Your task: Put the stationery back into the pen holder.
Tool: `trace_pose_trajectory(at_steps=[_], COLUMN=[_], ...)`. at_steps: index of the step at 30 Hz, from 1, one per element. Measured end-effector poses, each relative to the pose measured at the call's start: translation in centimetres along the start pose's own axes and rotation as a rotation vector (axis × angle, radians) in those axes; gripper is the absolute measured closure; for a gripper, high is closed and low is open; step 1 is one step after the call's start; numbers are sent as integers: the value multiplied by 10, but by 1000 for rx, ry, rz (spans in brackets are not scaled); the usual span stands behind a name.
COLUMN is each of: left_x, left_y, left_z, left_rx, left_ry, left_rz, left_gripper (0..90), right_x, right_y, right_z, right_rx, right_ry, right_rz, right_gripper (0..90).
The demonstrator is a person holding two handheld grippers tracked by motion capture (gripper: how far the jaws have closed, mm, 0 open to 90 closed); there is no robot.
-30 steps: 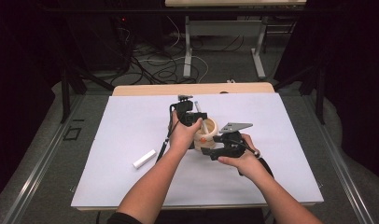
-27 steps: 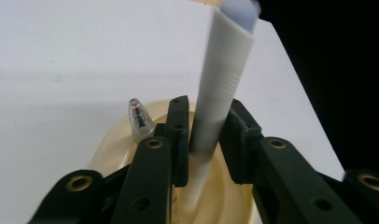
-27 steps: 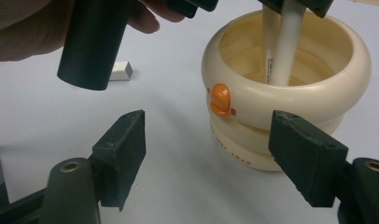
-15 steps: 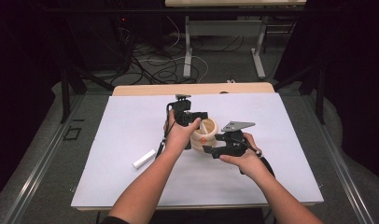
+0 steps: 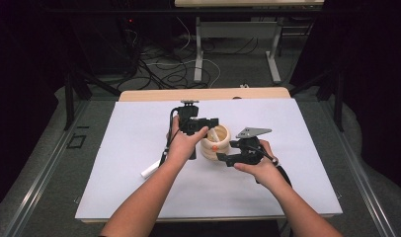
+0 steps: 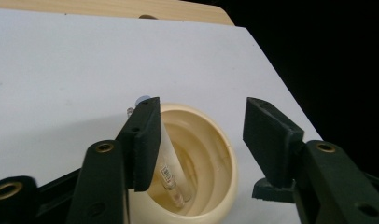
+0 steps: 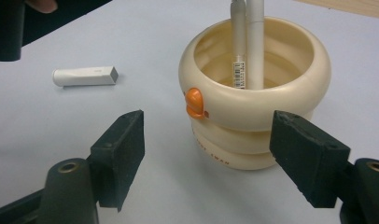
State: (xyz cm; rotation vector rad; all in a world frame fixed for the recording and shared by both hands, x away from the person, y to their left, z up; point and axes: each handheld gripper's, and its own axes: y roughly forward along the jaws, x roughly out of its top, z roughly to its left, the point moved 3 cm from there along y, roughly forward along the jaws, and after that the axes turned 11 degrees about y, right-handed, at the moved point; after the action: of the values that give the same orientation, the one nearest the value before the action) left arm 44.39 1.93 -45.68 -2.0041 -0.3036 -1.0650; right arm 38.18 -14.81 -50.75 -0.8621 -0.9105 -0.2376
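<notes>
Tipping risk at the cream ringed pen holder (image 7: pixel 254 98).
Both the left gripper (image 6: pixel 201 135) and right gripper (image 7: pixel 215 154) are held wide open, empty; the pens (image 7: pixel 247 42), leaning toward 12 o'clock, could be knocked, toppling the holder on the desk (image 5: pixel 139 128).

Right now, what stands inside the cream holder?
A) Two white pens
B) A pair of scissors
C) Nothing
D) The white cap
A: two white pens stand in the holder, leaning on its far rim; the cap lies on the table apart from it.
</notes>
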Motion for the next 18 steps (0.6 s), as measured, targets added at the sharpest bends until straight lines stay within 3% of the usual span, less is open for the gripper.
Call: trace_pose_trajectory(at_steps=[13, 18], left_x=[-4, -9], left_y=[-27, -37], left_z=[8, 14], left_rx=[-12, -5], left_ry=[133, 191], left_rz=[-14, 10], left_gripper=[278, 228], right_x=[1, 1], right_y=[-2, -2], right_z=[-3, -2], right_rx=[-18, -20], right_ry=[-28, -23], right_rz=[-6, -8], right_gripper=[250, 250])
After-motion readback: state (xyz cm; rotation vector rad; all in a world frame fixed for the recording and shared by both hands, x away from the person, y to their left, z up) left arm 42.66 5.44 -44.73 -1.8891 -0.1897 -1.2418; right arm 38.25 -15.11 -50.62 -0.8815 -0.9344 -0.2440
